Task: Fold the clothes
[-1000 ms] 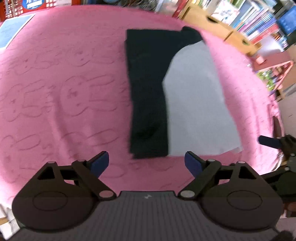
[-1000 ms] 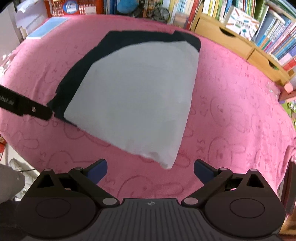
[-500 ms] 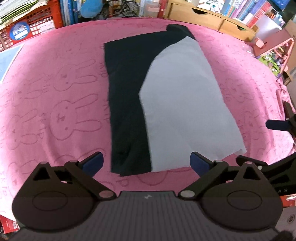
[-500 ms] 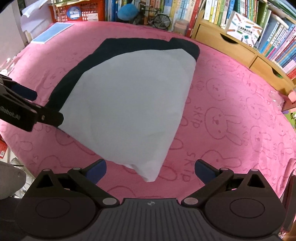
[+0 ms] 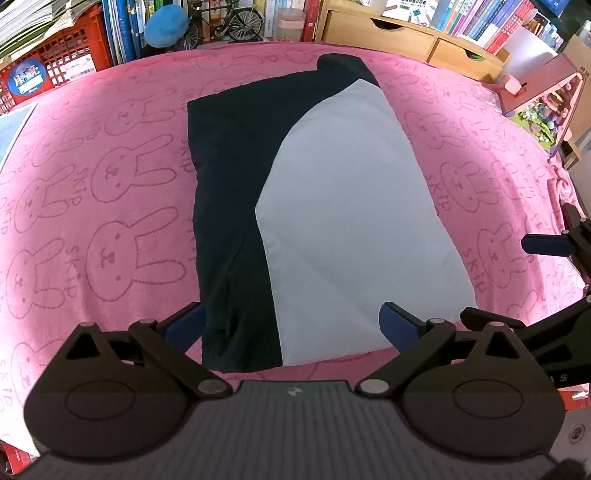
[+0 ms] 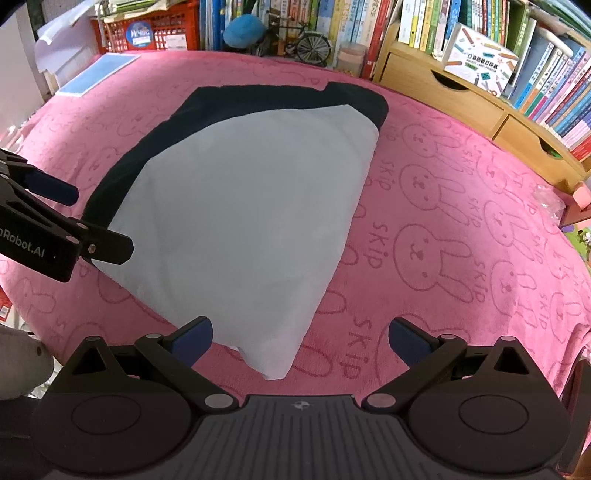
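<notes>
My left gripper (image 5: 291, 326) and right gripper (image 6: 300, 336) hang released over the folded shirt (image 5: 332, 221) near the blanket's (image 5: 110, 229) front edge.

A home study corner: bunny-print pink blanket (image 6: 461, 229), crammed bookshelves (image 6: 436, 22), wooden drawers (image 6: 454, 92), toy bicycle (image 6: 303, 40).

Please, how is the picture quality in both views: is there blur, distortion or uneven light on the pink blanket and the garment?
Left wrist view: sharp, strong fisheye bending of the pink blanket, its edges shaded, centre bright. Right wrist view: also sharp, the bookshelf curved; the white part of the garment looks evenly lit, without glare.
</notes>
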The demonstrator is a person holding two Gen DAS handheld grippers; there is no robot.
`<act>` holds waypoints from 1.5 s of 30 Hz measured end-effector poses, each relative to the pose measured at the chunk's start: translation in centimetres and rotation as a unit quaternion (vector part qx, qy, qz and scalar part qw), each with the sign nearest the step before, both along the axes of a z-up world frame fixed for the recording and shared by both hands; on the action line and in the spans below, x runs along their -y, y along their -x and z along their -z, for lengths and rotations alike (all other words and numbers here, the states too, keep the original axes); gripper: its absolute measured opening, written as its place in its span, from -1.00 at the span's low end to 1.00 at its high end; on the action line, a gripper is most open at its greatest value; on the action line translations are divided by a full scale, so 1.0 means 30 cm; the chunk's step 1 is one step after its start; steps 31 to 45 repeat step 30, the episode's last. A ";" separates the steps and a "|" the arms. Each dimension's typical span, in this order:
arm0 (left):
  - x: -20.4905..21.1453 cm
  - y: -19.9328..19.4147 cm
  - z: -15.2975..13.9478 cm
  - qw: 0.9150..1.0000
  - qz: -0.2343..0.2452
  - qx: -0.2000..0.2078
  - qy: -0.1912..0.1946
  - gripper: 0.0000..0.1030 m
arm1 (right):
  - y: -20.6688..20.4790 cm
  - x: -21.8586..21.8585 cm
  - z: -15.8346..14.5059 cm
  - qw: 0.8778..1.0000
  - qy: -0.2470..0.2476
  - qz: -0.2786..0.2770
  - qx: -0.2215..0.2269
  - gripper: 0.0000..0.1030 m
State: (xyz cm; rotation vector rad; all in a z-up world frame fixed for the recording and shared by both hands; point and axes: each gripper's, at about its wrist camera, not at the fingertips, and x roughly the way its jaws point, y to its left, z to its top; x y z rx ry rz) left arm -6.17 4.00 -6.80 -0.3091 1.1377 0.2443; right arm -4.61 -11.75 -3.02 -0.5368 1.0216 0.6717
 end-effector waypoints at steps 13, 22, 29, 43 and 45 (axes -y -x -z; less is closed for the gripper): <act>-0.009 -0.002 0.005 1.000 -0.009 -0.003 0.004 1.00 | -0.015 -0.011 0.007 1.000 0.000 -0.004 -0.004 0.99; -0.025 0.003 0.011 1.000 -0.020 -0.005 0.017 1.00 | -0.015 -0.016 0.007 1.000 0.000 -0.001 -0.005 0.99; -0.026 0.001 0.013 1.000 -0.023 -0.014 0.012 1.00 | -0.014 -0.015 0.010 1.000 -0.001 -0.002 -0.006 0.99; -0.024 0.000 0.014 1.000 -0.023 -0.016 0.009 1.00 | -0.014 -0.015 0.010 1.000 -0.001 -0.001 -0.006 0.99; -0.024 0.000 0.014 1.000 -0.023 -0.016 0.009 1.00 | -0.014 -0.015 0.010 1.000 -0.001 -0.001 -0.006 0.99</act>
